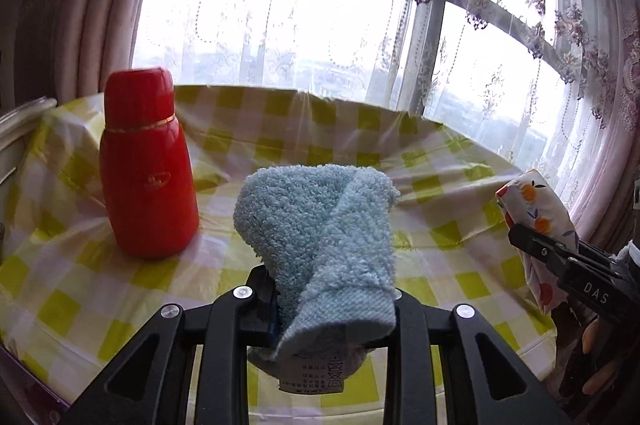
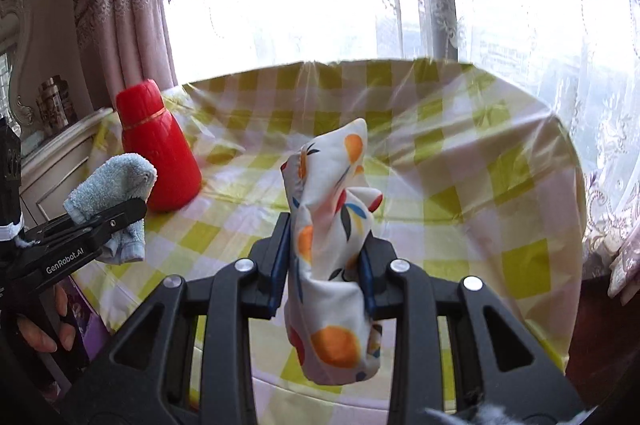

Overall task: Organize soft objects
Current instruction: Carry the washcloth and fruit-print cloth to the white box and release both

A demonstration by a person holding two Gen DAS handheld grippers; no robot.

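- Left wrist view: your left gripper (image 1: 334,299) is clamped on the blue terry towel (image 1: 320,225), bunched up with the care label dangling underneath. You've got it lifted off the checkered tablecloth (image 1: 440,161), so it looks ready to be carried somewhere.
- Right wrist view: your right gripper (image 2: 324,277) is pinched on the fruit-print cloth (image 2: 332,225), also held up off the table.
- That red thermos (image 1: 148,165) stands upright at the far left, close to the towel's path, so I'd swing wide to avoid tipping it.
- No bin or pile is visible, so I can't tell where these go.
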